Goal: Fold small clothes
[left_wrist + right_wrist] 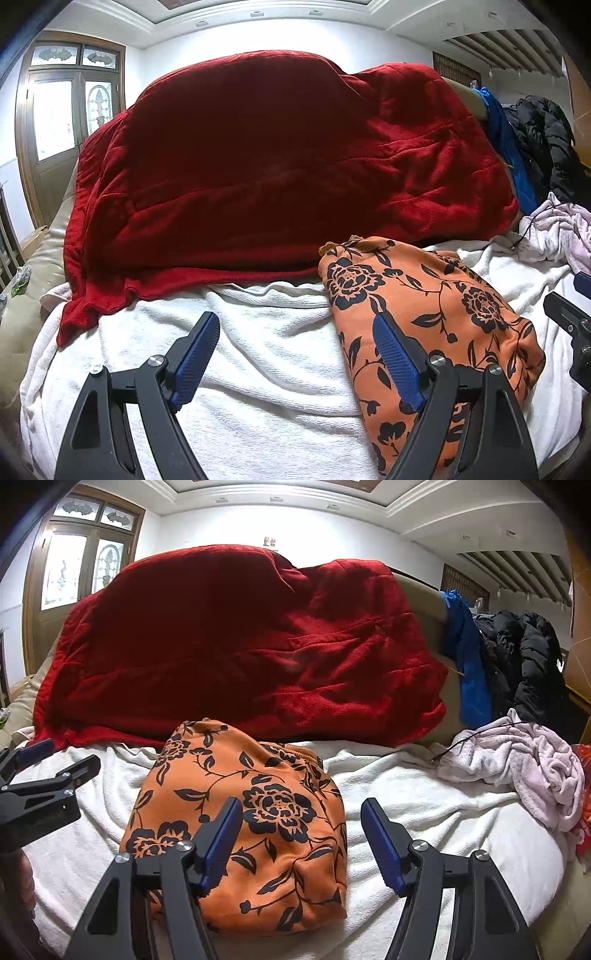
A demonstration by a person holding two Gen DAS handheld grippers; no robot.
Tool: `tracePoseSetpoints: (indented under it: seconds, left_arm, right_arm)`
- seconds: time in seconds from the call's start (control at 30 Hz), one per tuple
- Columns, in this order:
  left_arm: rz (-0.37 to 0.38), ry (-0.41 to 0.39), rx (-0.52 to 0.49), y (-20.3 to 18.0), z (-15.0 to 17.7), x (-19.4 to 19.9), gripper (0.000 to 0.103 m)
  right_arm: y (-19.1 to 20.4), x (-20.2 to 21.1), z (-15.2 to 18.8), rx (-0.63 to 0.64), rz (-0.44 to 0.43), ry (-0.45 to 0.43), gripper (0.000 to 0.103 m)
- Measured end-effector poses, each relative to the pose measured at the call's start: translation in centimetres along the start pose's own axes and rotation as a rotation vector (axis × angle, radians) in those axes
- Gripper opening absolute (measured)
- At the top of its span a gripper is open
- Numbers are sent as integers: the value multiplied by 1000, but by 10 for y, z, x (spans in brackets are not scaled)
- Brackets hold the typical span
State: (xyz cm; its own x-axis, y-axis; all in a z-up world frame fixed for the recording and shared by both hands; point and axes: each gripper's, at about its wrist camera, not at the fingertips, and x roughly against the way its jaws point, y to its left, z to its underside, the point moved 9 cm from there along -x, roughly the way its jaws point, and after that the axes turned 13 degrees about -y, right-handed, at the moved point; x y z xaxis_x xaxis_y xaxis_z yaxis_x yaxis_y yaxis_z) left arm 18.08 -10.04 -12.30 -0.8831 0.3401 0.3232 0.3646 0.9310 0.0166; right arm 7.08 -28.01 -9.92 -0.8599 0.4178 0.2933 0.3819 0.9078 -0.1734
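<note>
While both grippers hover empty: orange garment folded on white towel, before red blanket. Left gripper wide open; right gripper open, garment's edge between fingers, untouched.

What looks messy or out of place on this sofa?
The pale pink fleece garment lies crumpled at the right, a thin black cord trailing over it. The orange floral garment sits folded on the white towel.

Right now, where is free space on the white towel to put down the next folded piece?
Bare white towel lies between the orange floral garment and the pale pink heap, and left of the garment below the red blanket. Far right is crowded.
</note>
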Motion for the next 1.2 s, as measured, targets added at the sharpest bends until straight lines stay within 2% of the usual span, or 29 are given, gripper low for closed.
tracePoseSetpoints:
  seconds: [0.07, 0.1, 0.23, 0.33, 0.4, 0.5, 0.57, 0.7, 0.77, 0.83, 0.87, 0.93, 1.03, 1.13, 1.2]
  left_arm:
    - [-12, 11, -10, -1, 3, -2, 85]
    - [-6, 41, -11, -3, 9, -6, 85]
    - [100, 195, 45, -15, 37, -24, 85]
    - [122, 276, 88, -15, 53, -38, 85]
    - [173, 309, 139, -17, 56, -47, 85]
    - [235, 332, 212, -18, 55, -56, 85]
    - [255, 347, 231, -20, 57, -59, 85]
    - [228, 341, 152, -29, 64, -61, 86]
    - [208, 341, 96, -34, 69, -62, 86]
    - [210, 344, 104, -34, 68, -63, 86]
    - [218, 354, 114, -32, 65, -64, 86]
    - [228, 346, 134, -28, 55, -67, 86]
    - [194, 274, 152, -17, 27, -80, 85]
    - [143, 263, 145, -9, 9, -111, 85]
    - [154, 297, 143, -11, 5, -139, 85]
  right_arm:
    - [-1, -1, 2, 2, 1, 7, 70]
    - [-1, -3, 4, 0, 1, 17, 70]
    - [-10, -19, 21, -67, -39, 98, 70]
    - [-28, -39, 35, -188, -104, 181, 70]
    - [-46, -57, 39, -299, -159, 221, 70]
    - [-70, -79, 47, -504, -232, 271, 70]
    - [-70, -84, 53, -568, -282, 297, 70]
    - [-39, -84, 57, -416, -325, 312, 69]
    - [-18, -87, 71, -329, -337, 376, 68]
    - [-9, -91, 81, -275, -320, 413, 68]
    - [-9, -91, 79, -272, -320, 411, 68]
    - [-15, -91, 65, -345, -338, 393, 69]
    - [-27, -99, 37, -448, -349, 328, 69]
    - [-21, -120, 19, -469, -367, 320, 68]
    - [-9, -139, 17, -474, -381, 346, 59]
